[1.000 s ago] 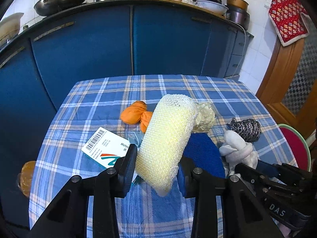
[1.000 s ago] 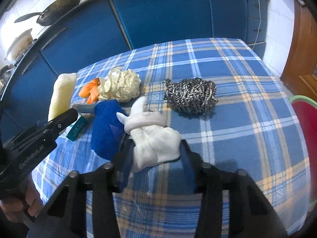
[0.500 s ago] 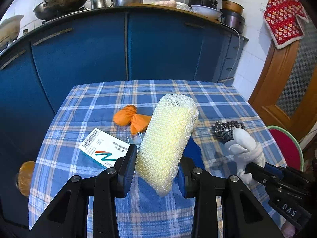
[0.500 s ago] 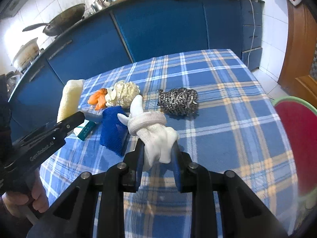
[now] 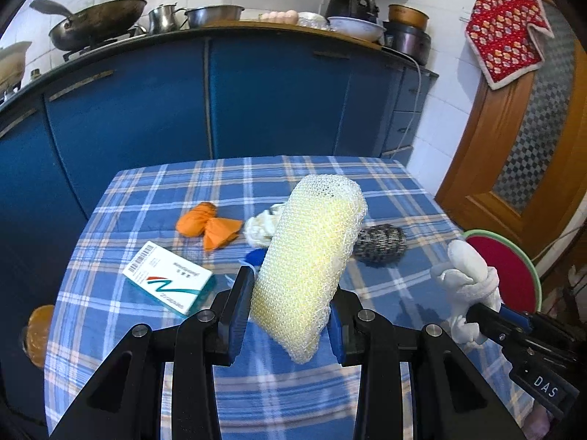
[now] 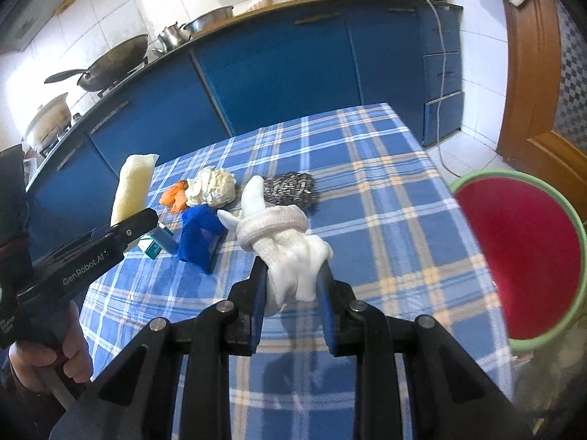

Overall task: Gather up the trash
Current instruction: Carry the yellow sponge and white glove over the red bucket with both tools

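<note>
The yellow mesh sponge (image 5: 310,267) hangs above the desk (image 5: 121,293), pinched low by the left tongs (image 5: 290,324); it could tip out. The right tongs (image 6: 291,286) pinch a knotted white glove (image 6: 284,245) near the desk's right edge, beside the red basin (image 6: 524,264); a loose squeeze would drop it.

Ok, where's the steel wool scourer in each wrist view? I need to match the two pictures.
Left wrist: steel wool scourer lies right of centre on the checked cloth, just right of the held yellow sponge.
Right wrist: it is at upper centre, right behind the tip of the held white sock.
Shared landmark: the red basin off the table's right edge.
</note>
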`<state>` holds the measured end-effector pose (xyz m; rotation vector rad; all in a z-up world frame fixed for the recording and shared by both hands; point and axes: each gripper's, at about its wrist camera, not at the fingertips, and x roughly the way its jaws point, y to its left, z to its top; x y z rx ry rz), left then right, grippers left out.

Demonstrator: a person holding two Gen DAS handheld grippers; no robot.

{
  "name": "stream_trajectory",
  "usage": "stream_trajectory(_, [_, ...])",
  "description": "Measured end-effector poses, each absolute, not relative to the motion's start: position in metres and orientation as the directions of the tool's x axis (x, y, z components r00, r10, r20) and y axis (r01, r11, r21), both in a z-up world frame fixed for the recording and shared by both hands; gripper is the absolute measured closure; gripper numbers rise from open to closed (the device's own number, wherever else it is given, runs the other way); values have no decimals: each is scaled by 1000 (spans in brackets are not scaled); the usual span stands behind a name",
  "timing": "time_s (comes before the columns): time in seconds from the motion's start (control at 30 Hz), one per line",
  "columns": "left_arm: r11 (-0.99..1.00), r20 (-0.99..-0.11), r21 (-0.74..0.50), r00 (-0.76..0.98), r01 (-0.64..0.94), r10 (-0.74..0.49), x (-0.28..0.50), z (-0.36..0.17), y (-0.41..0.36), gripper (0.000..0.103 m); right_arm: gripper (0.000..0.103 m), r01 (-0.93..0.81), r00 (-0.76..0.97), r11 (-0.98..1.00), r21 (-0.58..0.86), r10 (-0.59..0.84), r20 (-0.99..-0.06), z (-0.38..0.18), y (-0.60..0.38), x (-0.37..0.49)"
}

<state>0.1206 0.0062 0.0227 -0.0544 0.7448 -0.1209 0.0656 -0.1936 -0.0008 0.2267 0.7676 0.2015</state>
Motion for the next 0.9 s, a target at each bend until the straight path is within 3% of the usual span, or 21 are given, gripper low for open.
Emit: stream_trajectory(0.9, [937,-669,-115,672,328,-318,108,37,-114,66,74,141,784,934,330,98,-613,7,-313,14])
